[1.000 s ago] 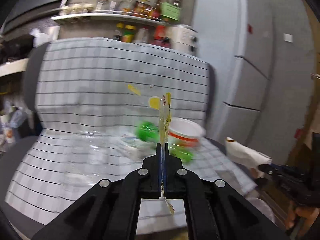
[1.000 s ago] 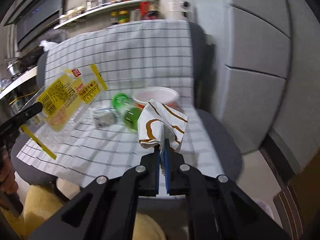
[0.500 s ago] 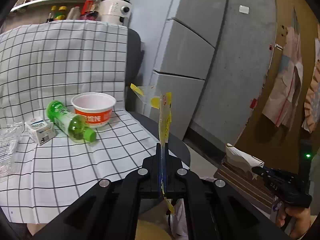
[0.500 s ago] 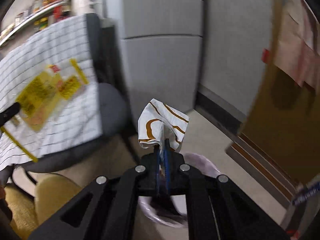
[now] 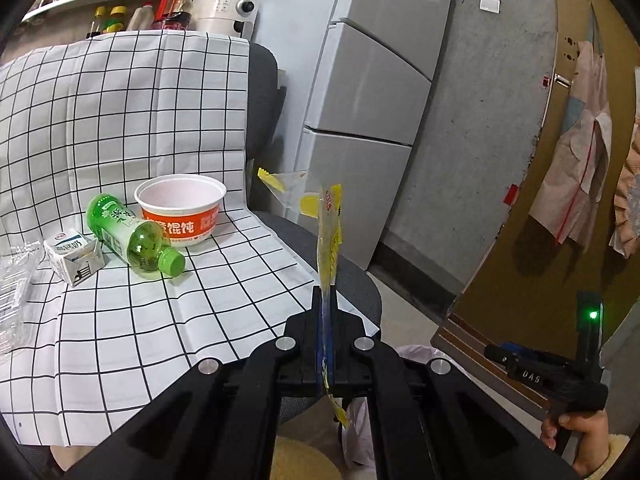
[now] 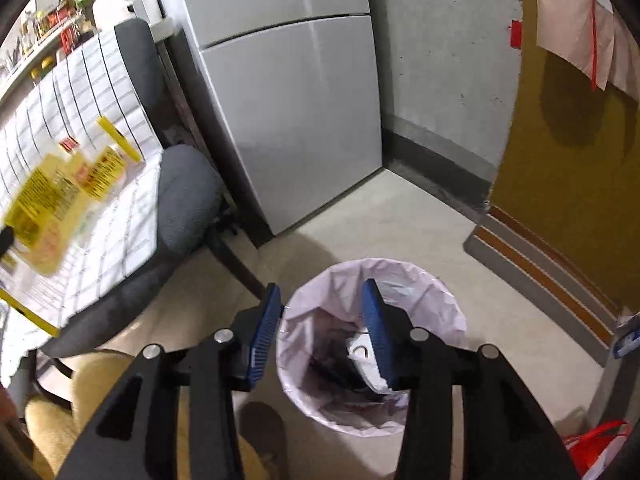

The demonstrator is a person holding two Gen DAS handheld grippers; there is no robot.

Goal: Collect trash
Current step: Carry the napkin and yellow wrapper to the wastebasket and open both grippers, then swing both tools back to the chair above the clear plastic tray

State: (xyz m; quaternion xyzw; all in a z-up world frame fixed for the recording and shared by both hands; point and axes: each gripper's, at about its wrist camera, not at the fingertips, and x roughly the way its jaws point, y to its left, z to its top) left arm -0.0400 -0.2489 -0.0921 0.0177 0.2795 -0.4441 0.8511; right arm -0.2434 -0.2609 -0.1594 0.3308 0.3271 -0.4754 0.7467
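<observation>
Yellow wrapper [image 5: 329,240] stands clamped in the left tool [image 5: 326,312]; right tool [image 6: 320,320], opening empty, hangs seemingly above the bin [image 6: 440,300].

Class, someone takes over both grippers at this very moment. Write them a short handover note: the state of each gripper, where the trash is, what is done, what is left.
Left gripper: shut on a yellow wrapper, held upright beside the chair.
Right gripper: jaws opening, nothing between them, above the lined bin.
Done: a white napkin lies in the bin.
Left: drop the wrapper in the bin, then fetch the green bottle, bowl, small carton and clear plastic from the checked cloth.
</observation>
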